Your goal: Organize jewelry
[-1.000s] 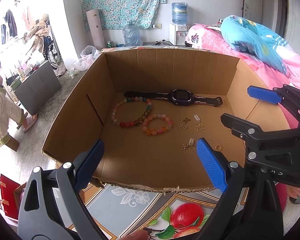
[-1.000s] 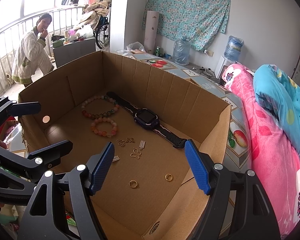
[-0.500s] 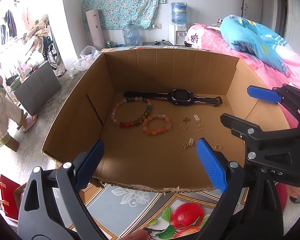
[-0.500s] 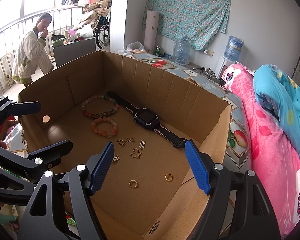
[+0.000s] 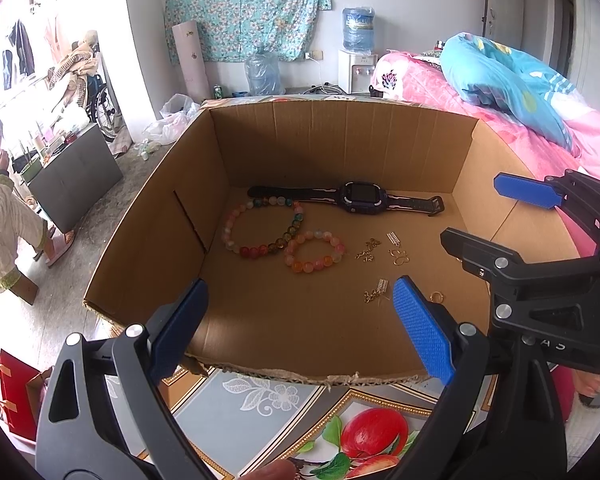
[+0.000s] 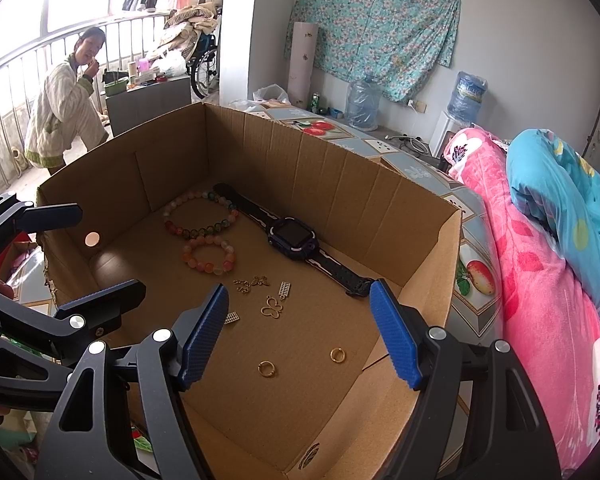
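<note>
Shallow cardboard box (image 5: 500, 168) on a fruit-print tablecloth (image 5: 260, 404), holding the jewelry to be organized. Along the far wall lies a dark smartwatch (image 5: 364, 196) with its strap flat; in front of it lie a large multicolour bead bracelet (image 5: 230, 226) and a smaller pink-orange bead bracelet (image 5: 332, 254), touching each other. Small gold charms (image 6: 272, 309) are scattered mid-floor, and two gold rings (image 6: 267, 369) lie apart nearer the right gripper. The left gripper (image 5: 300, 328) and right gripper (image 6: 300, 334) hover above the box's near edge, angled down at the contents, jaws wide apart and holding nothing; this reads as a ready stance before a first pick, with both cameras able to survey every piece. Compared with the earlier frames, nothing has shifted: grippers, box and jewelry occupy the same places, and only the bystander (image 6: 66, 104) in the background has moved slightly.
</note>
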The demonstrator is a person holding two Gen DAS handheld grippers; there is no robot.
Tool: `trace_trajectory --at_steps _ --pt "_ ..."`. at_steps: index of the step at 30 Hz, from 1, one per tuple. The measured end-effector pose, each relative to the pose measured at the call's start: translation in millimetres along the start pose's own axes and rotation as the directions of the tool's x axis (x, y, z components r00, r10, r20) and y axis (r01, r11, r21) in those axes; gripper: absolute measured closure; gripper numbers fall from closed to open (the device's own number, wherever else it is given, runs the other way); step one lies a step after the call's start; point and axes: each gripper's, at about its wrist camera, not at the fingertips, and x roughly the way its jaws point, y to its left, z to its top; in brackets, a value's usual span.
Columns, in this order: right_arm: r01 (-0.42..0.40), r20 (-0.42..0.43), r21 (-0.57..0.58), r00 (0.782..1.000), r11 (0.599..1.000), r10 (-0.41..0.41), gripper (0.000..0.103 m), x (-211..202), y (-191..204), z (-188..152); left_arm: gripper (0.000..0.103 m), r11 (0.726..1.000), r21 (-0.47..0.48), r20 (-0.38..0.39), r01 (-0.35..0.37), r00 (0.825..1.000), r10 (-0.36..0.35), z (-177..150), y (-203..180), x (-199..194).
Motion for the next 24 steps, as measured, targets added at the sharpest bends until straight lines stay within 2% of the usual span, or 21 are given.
trace_trajectory --at_steps 24 --pt "-0.005 0.009 -0.002 1.0 1.0 0.005 0.031 -2.0 1.2 -2.1 0.013 1.0 0.003 -0.018 0.0 1.0 0.0 0.0 -0.3 2.9"
